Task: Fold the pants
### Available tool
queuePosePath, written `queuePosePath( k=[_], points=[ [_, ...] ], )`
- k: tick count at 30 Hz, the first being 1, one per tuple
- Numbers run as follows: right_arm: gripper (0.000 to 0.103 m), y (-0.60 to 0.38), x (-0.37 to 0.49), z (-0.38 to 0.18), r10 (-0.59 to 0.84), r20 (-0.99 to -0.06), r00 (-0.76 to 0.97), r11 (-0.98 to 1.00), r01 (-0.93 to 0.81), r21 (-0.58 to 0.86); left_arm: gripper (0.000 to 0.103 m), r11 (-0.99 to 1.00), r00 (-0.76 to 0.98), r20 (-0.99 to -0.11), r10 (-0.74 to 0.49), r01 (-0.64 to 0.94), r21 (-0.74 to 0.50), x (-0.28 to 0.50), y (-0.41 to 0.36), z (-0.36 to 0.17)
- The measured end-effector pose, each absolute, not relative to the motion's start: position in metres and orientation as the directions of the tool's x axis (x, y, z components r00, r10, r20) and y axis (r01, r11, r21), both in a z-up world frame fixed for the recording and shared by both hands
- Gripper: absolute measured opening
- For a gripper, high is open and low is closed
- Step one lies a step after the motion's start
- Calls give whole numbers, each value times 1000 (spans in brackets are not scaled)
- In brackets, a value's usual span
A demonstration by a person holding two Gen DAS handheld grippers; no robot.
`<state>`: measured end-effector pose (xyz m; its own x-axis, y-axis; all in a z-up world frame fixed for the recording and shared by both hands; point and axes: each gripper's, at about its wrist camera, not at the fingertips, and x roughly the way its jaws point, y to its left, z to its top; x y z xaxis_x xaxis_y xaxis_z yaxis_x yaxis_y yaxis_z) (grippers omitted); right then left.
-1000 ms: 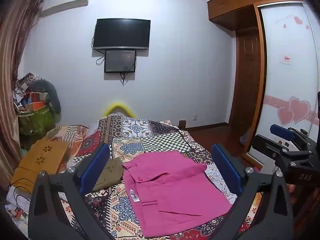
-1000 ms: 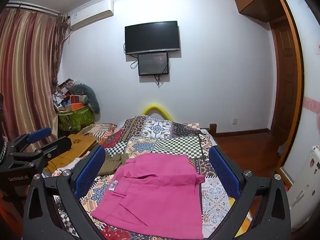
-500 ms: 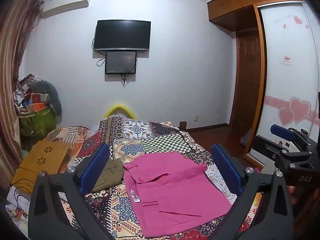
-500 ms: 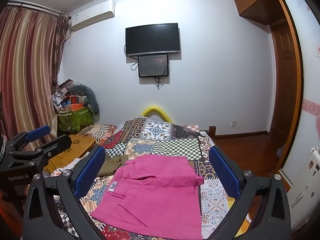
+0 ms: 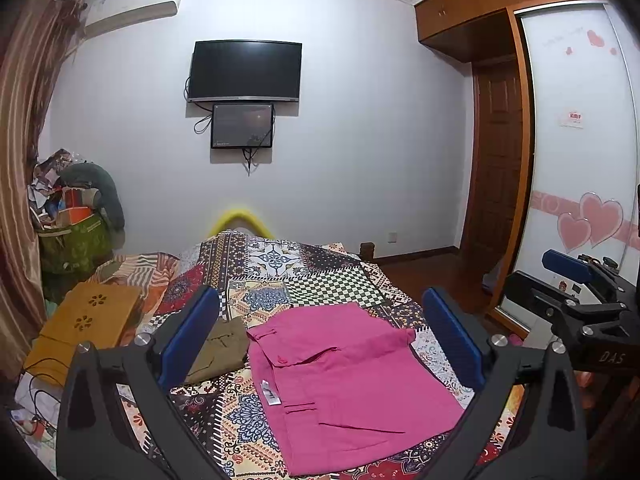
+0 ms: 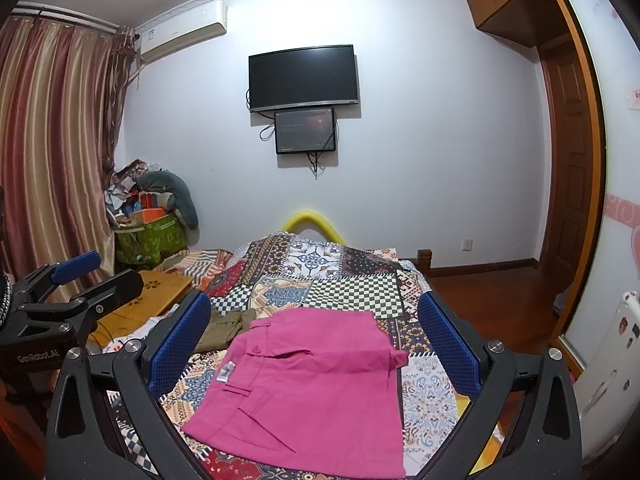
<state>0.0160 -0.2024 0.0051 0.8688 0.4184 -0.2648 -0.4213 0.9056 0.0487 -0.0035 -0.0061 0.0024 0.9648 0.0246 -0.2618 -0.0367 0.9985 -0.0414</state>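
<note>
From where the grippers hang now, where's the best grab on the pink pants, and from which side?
Probably the far edge of the pink pants, at its two corners, one gripper on each. They lie folded flat on the patchwork bedspread, with a small flap sticking out at the far right corner. Come down from above and pinch the layers there; both sets of jaws stand open and empty. The olive garment lies beside the far left corner.

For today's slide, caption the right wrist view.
Folded pink pants lie on the patchwork bedspread between the open right gripper.

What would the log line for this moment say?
pink pants folded on bed | left gripper open, empty | right gripper open, empty
</note>
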Motion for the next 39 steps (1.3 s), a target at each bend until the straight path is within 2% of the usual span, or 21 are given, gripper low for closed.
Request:
queuePosePath(
  k=[39],
  points=[
    [103, -202, 15, 3, 420, -261, 869, 905, -422, 53, 103, 997, 964, -266, 26, -43, -58, -1, -4, 0]
  ],
)
